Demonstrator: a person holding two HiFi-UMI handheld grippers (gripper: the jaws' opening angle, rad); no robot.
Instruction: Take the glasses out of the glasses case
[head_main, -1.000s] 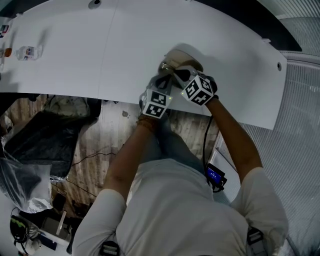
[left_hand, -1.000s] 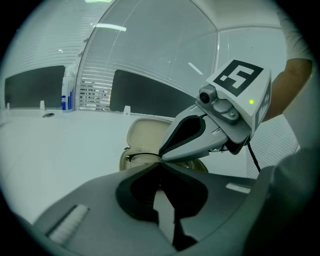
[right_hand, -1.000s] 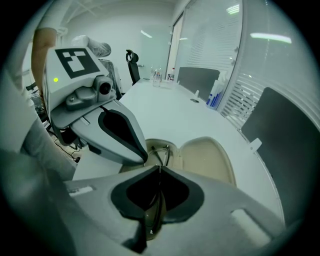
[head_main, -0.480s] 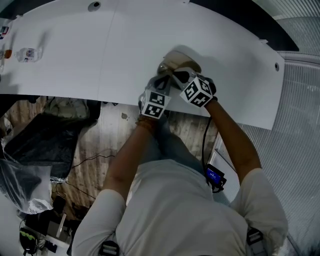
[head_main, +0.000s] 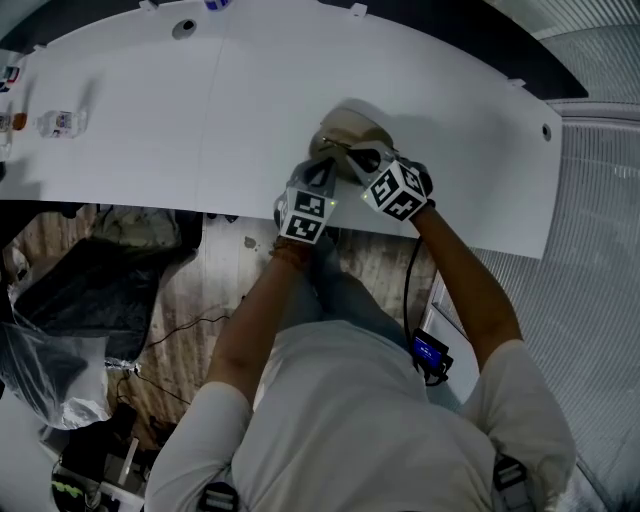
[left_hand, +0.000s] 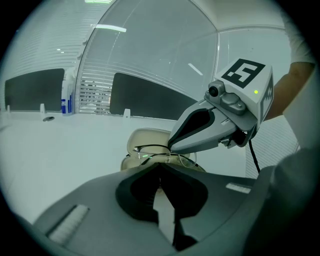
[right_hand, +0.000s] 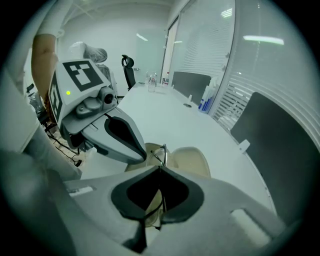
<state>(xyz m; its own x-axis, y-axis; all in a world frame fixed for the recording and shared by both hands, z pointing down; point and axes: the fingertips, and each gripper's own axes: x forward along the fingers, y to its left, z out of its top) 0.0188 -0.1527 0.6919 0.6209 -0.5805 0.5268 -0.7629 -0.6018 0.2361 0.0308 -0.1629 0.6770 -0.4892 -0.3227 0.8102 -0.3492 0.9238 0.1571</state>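
Observation:
An open beige glasses case (head_main: 350, 125) lies on the white table (head_main: 200, 110) near its front edge. In the left gripper view its raised lid (left_hand: 145, 136) stands behind thin wire-framed glasses (left_hand: 150, 149). My right gripper (right_hand: 160, 167) is shut on the glasses (right_hand: 163, 152) and holds them just above the case (right_hand: 192, 160). My left gripper (left_hand: 160, 165) is shut, its tips at the case's near edge; whether they pinch it is hidden. In the head view the left gripper (head_main: 326, 168) and right gripper (head_main: 350, 156) meet over the case.
A small bottle (head_main: 58, 122) lies at the table's far left. Bottles (right_hand: 151, 80) and an office chair (right_hand: 129, 67) stand at the far end. A spray bottle (left_hand: 64, 97) stands by the partition. Below the table edge (head_main: 240, 205) are bags and cables (head_main: 90, 290).
My right gripper has risen a little with the glasses. The left gripper has stayed at the case.

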